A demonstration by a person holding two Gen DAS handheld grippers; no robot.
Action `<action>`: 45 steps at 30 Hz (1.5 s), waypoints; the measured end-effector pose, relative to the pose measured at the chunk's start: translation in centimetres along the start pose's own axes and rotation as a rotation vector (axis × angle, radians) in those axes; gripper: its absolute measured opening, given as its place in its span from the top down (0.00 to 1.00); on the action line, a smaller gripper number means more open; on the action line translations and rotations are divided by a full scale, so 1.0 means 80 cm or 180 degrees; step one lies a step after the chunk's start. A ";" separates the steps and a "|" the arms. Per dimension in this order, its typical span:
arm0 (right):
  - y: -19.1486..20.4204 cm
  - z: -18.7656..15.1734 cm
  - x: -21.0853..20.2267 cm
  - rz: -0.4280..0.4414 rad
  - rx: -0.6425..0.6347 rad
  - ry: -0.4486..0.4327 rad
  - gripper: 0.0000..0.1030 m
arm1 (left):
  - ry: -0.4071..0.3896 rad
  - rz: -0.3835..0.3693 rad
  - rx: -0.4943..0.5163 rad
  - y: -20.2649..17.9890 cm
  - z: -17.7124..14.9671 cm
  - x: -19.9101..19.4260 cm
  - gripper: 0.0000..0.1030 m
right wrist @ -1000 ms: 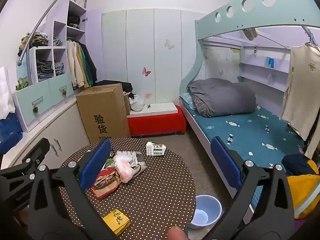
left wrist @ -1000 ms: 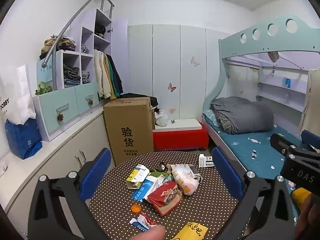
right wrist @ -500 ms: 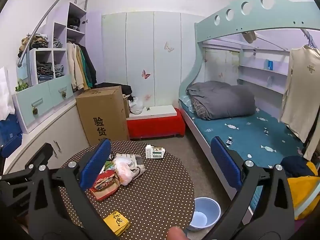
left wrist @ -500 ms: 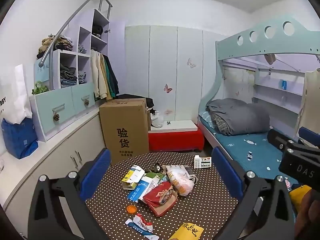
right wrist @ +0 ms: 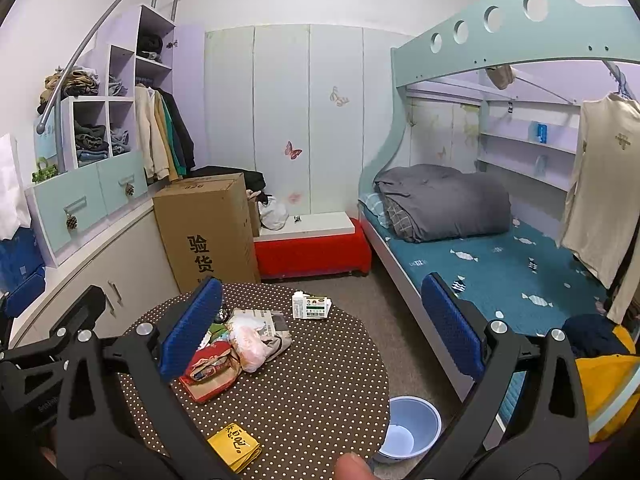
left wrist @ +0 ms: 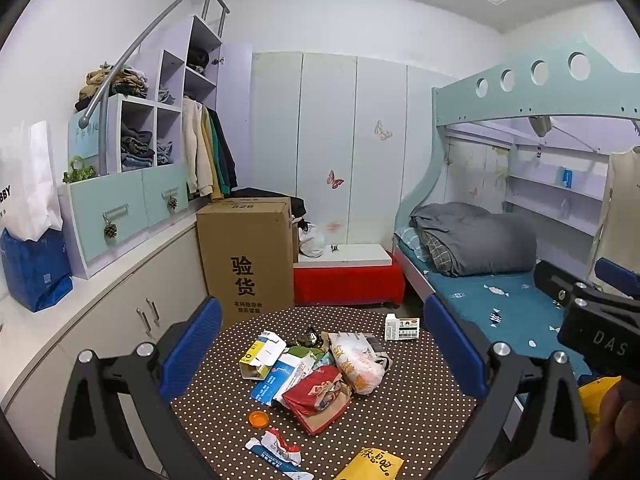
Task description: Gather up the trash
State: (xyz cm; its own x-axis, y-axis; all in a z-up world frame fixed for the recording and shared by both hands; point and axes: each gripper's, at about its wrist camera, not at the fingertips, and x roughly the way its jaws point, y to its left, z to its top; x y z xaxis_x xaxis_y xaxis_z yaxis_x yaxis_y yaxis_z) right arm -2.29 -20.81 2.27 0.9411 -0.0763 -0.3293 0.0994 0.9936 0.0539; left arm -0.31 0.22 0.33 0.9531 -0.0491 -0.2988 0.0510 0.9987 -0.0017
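Note:
A round table with a brown polka-dot cloth (left wrist: 400,412) (right wrist: 320,392) holds a pile of trash: a red snack bag (left wrist: 316,394) (right wrist: 210,368), a pale plastic bag (left wrist: 356,364) (right wrist: 250,340), a blue and white carton (left wrist: 280,376), a yellow and white box (left wrist: 260,354), an orange cap (left wrist: 258,419), a torn wrapper (left wrist: 276,450), a yellow packet (left wrist: 372,464) (right wrist: 236,442) and a small white carton (left wrist: 401,327) (right wrist: 311,306). My left gripper (left wrist: 322,348) is open and empty above the pile. My right gripper (right wrist: 320,328) is open and empty over the table's right half.
A light blue bin (right wrist: 410,428) stands on the floor right of the table. A tall cardboard box (left wrist: 248,256) and a red bench (left wrist: 346,280) stand behind it. A bunk bed (right wrist: 480,256) runs along the right, cabinets (left wrist: 120,320) along the left.
Both grippers have risen and drawn back a little, so more of the table's near side shows. Both stay open and empty. The trash has not moved.

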 end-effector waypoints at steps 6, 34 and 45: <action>0.004 -0.001 -0.001 0.0004 -0.0010 -0.0009 0.05 | 0.0004 -0.0024 -0.0016 0.000 -0.003 0.001 0.04; 0.009 -0.015 0.020 0.0102 -0.0010 0.0216 0.05 | 0.0098 0.0005 -0.0072 0.020 -0.023 0.017 0.04; 0.036 -0.080 0.074 0.0318 -0.0083 0.0885 0.05 | 0.0413 0.0167 -0.0017 0.067 -0.079 0.048 0.04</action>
State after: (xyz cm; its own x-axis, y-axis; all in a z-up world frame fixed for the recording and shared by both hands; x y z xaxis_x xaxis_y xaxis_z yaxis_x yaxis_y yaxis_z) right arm 1.52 -17.90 -5.56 0.8208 0.0442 -0.5695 -0.0009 0.9971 0.0761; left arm 1.75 5.51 -6.84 0.9078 0.0050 -0.4194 0.0001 0.9999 0.0122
